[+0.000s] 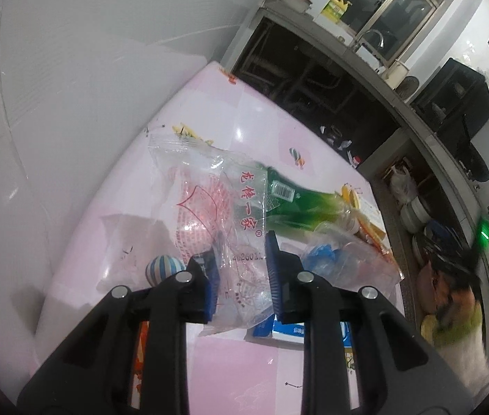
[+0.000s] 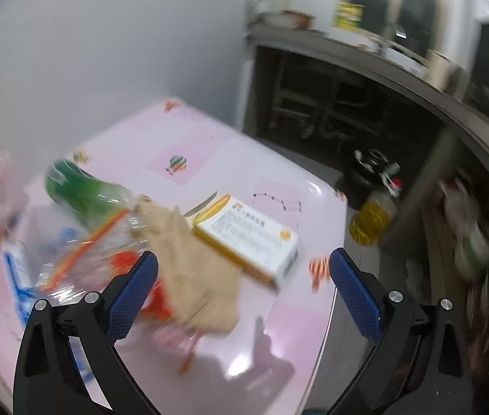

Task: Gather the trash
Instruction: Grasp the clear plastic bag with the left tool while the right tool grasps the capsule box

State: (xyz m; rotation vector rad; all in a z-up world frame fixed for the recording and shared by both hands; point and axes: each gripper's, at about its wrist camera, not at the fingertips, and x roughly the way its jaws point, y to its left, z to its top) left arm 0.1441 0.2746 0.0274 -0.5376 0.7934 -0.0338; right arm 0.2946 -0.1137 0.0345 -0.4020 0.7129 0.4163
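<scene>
Pink patterned surface (image 1: 230, 114) against a white wall, littered with trash. Green bottle (image 1: 289, 200) lies on its side mid-surface; white-and-orange box (image 2: 247, 235) near the far edge, tan crumpled paper (image 2: 196, 276) just beside it. Left tool (image 1: 242, 266) pinching a clear printed plastic bag (image 1: 209, 193), lifted. Right tool (image 2: 244, 290) spread wide, nothing between its pads, over the paper.

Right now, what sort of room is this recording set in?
Most likely a home kitchen. A counter carries a sink tap under a window, a cooking oil bottle stands on the floor, and a table with a pink patterned cover holds the trash.
</scene>
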